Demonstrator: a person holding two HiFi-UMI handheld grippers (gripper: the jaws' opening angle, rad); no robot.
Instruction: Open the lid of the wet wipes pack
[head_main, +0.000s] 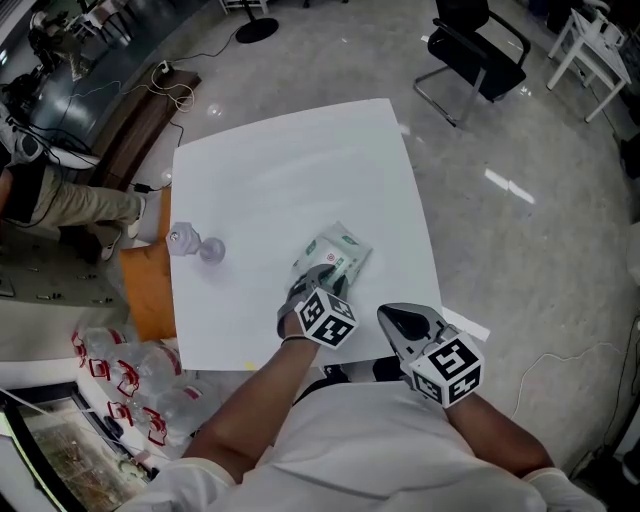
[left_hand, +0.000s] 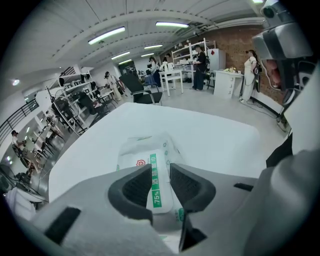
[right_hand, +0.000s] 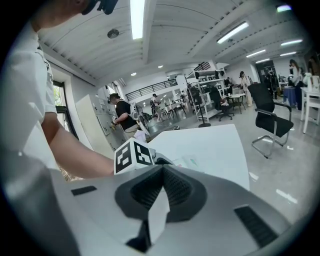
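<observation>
Count of packs: one wet wipes pack and no second one.
Count of tongs: two, the left gripper and the right gripper, each with one marker cube.
Count of other things on the surface: one small grey and lilac item. It is too small to name.
Count of black chairs: one black office chair on the floor beyond the far right corner.
Pack, look: a soft white pouch with rounded ends. On top is a white label with a green stripe running along it, a small red emblem, and "75%" printed at the near end of the stripe. Small green marks dot its sides.
Pack, place: it lies on the white table, in the right half and close to the near edge, well apart from the left edge.
Small item, place: it sits at the left edge, about halfway along, well apart from the pack.
Left gripper: its jaws are drawn in on the pack's near end, and the striped label fills the narrow gap between the pads.
Right gripper: its jaws are pressed together at the tips. It is raised over the near right corner, beside the left gripper and off the pack.
Behind the right tips: a white sliver shows. I cannot tell what it is.
</observation>
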